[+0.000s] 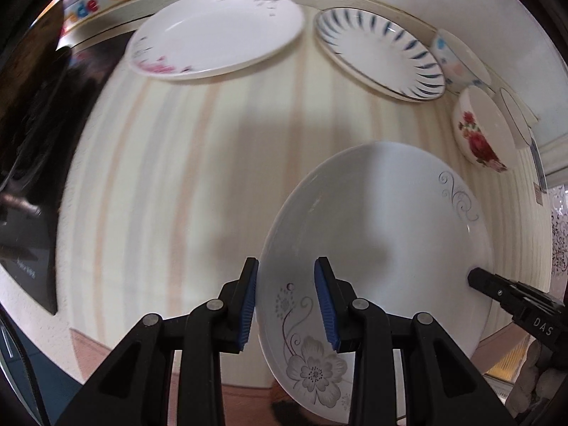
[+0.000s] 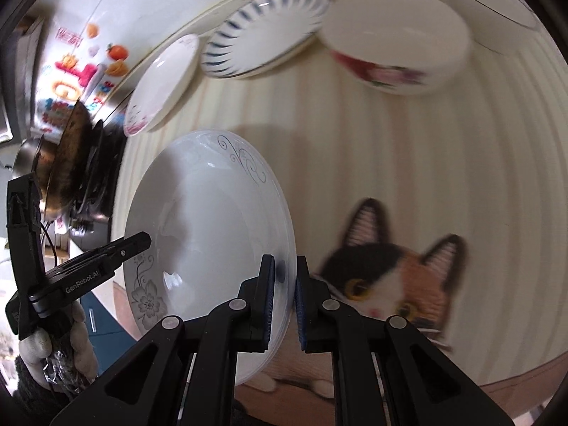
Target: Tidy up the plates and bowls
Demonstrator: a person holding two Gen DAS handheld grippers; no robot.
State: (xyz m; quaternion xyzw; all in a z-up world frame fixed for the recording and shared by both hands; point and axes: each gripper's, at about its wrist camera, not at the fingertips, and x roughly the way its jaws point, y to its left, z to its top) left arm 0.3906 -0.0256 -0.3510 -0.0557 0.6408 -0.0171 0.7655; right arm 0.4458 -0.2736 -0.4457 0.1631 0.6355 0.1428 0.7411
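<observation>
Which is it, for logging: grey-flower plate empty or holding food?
Empty: the grey-flower plate shows only bare white glaze in both views.

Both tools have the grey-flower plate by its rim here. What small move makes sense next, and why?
Probably carry the grey-flower plate toward the pink-flower plate and lower it on top. The left tool and right tool each clamp opposite rims, so it rides above the striped mat. The pink-flower plate looks closest in size, while the blue-striped plate looks smaller.
</observation>
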